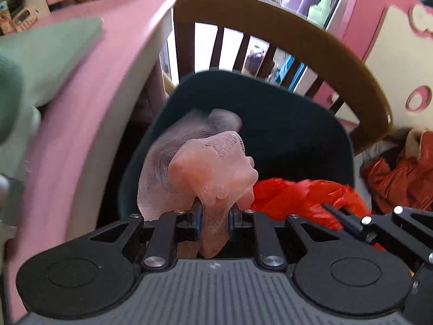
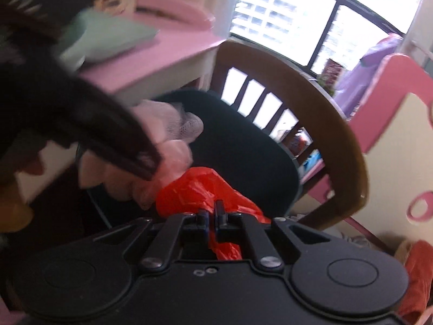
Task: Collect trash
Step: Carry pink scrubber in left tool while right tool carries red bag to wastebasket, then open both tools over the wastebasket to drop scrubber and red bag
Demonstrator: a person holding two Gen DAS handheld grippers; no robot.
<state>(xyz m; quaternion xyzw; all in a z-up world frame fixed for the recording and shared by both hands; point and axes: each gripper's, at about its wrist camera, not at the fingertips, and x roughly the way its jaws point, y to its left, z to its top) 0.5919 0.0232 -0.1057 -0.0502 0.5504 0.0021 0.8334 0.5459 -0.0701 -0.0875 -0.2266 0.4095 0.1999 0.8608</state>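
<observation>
My left gripper (image 1: 215, 208) is shut on a pale pink foam net sleeve (image 1: 205, 159), bunched and sticking up above the dark seat cushion (image 1: 284, 124) of a wooden chair. My right gripper (image 2: 211, 211) is shut on a crumpled red plastic bag (image 2: 200, 189), held right beside the sleeve. The bag also shows in the left wrist view (image 1: 297, 197), and the sleeve in the right wrist view (image 2: 173, 127), partly hidden behind the blurred left gripper body (image 2: 81, 113).
A wooden chair back with slats (image 1: 270, 21) curves behind the cushion. A pink desk (image 1: 89, 103) with a green pad (image 1: 56, 51) stands at the left. Pink-and-cream furniture (image 1: 400, 54) and orange-red cloth (image 1: 406, 173) lie at the right. A window (image 2: 284, 13) is behind.
</observation>
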